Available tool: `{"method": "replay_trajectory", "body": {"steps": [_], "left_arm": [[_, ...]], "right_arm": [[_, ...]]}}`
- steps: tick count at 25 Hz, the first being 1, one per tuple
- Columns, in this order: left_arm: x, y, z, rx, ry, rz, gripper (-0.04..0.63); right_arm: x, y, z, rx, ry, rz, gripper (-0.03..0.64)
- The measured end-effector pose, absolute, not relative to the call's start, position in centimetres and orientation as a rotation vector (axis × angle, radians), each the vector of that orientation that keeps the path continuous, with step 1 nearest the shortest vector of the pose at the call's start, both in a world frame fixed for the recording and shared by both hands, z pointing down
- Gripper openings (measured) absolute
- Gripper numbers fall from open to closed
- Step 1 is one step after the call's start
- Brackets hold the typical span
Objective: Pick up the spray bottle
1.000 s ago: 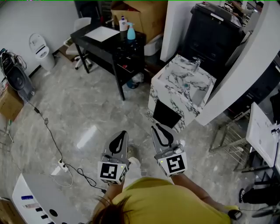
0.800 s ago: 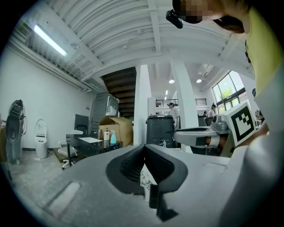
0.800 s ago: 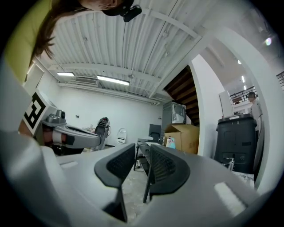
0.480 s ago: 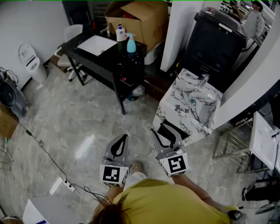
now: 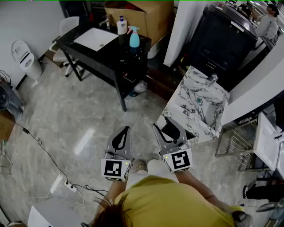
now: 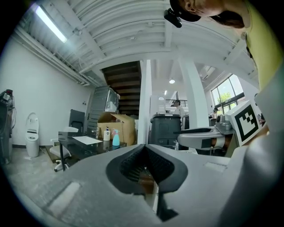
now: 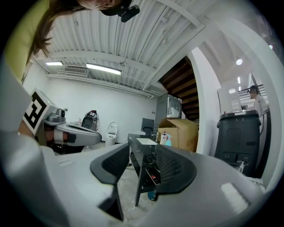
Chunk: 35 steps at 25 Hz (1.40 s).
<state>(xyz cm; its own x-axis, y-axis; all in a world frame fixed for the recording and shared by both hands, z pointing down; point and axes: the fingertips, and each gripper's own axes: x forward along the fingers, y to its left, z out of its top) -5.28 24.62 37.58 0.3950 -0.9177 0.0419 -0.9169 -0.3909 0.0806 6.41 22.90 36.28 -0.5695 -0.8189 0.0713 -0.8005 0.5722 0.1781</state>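
Note:
The blue spray bottle (image 5: pixel 134 39) stands upright on the far end of a black table (image 5: pixel 104 52), beside a white pump bottle (image 5: pixel 121 25). Both grippers are held level over the floor, well short of the table. My left gripper (image 5: pixel 125 131) is shut with nothing in it. My right gripper (image 5: pixel 162 124) is opening, and there is nothing between its fingers. The spray bottle (image 6: pixel 115 139) shows small and far off in the left gripper view. In the right gripper view the spray bottle (image 7: pixel 167 140) stands at the table's far end, past the right gripper (image 7: pixel 142 164).
A marble sink unit (image 5: pixel 195 104) stands just ahead to the right, with a black bin (image 5: pixel 222 35) behind it. A cardboard box (image 5: pixel 142 13) sits behind the table, a white chair (image 5: pixel 64 31) at its left. A cable (image 5: pixel 44 150) trails over the floor at left.
Both grippers have moved forward across the floor toward the table. The right gripper's jaws have spread apart; the left's stay together.

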Motion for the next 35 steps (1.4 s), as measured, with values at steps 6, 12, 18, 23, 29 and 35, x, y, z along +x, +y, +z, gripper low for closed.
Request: {"method": "replay_trajectory", "body": {"steps": [6,12,18,23,29,35], "left_arm": [[-6.3,21.6,38.1,2.536,-1.693,-0.038,0.005],[-7.0,16.5,38.4,2.546,-1.709,-0.045,0.004],[-7.6,9.4,38.9,2.553,-1.711,-0.048,0.003],[-8.3,1.4,38.5,2.548,-1.719,-0.058,0.003],[-8.9,-8.0,37.3,2.544,-1.737,-0.058,0.004],[-9.2,-15.3,37.0,2.556,-1.735,-0.039,0.005]], "right_arm": [[6.0,19.6,36.0,1.402,-2.674,-0.201,0.189],[5.3,14.4,36.0,1.394,-2.696,-0.246,0.189],[4.4,7.1,36.4,1.385,-2.703,-0.257,0.189],[3.9,-0.8,36.6,1.353,-2.696,-0.271,0.189],[3.4,-10.9,36.0,1.355,-2.713,-0.252,0.189],[3.0,-18.5,36.5,1.342,-2.703,-0.228,0.189]]}}
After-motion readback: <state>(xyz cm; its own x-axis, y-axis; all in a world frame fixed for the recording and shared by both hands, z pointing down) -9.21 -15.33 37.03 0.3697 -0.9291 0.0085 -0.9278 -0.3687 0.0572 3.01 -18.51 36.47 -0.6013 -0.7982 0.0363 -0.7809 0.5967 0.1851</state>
